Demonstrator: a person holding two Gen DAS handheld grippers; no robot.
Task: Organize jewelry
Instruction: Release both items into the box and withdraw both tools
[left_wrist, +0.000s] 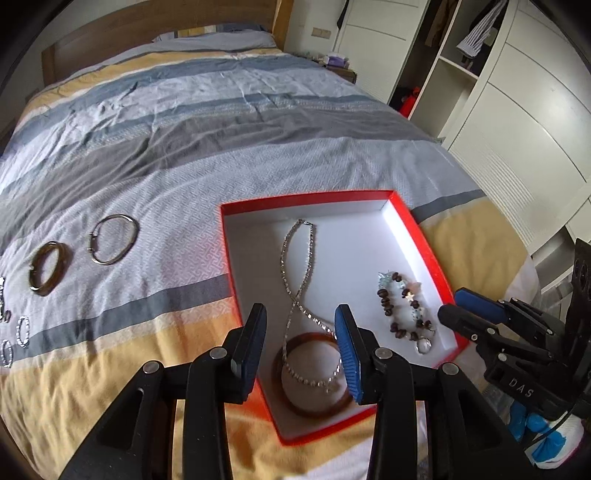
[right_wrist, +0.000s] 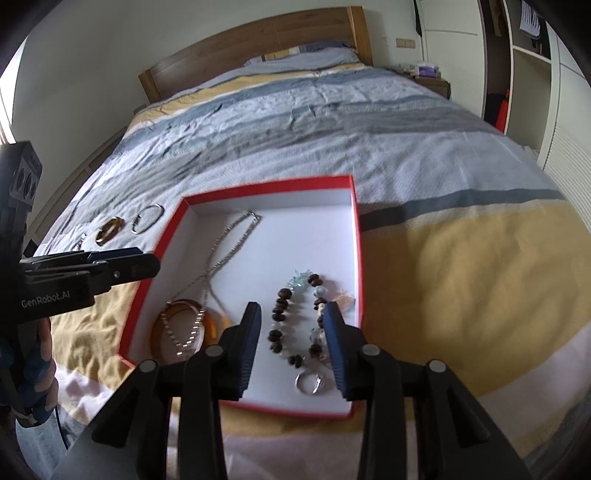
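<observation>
While both tools hang empty over the shallow red cardboard box with a white lining (left_wrist: 410, 218), the sorting looks partly done: a silver chain necklace (left_wrist: 295, 266), an amber resin bangle (left_wrist: 314, 410), a brown-and-pale beaded bracelet (right_wrist: 295, 325) and a small silver ring (right_wrist: 309, 383) already lie inside. The left gripper (left_wrist: 301, 349) and the right gripper (right_wrist: 291, 343) each have their fingers spread, pinching nothing. A thin silver bangle (left_wrist: 112, 240) and a dark gold-trimmed bangle (left_wrist: 48, 273) wait well apart on the striped bedspread (left_wrist: 184, 147). Next, probably, the left gripper must travel there and close across one rim.
</observation>
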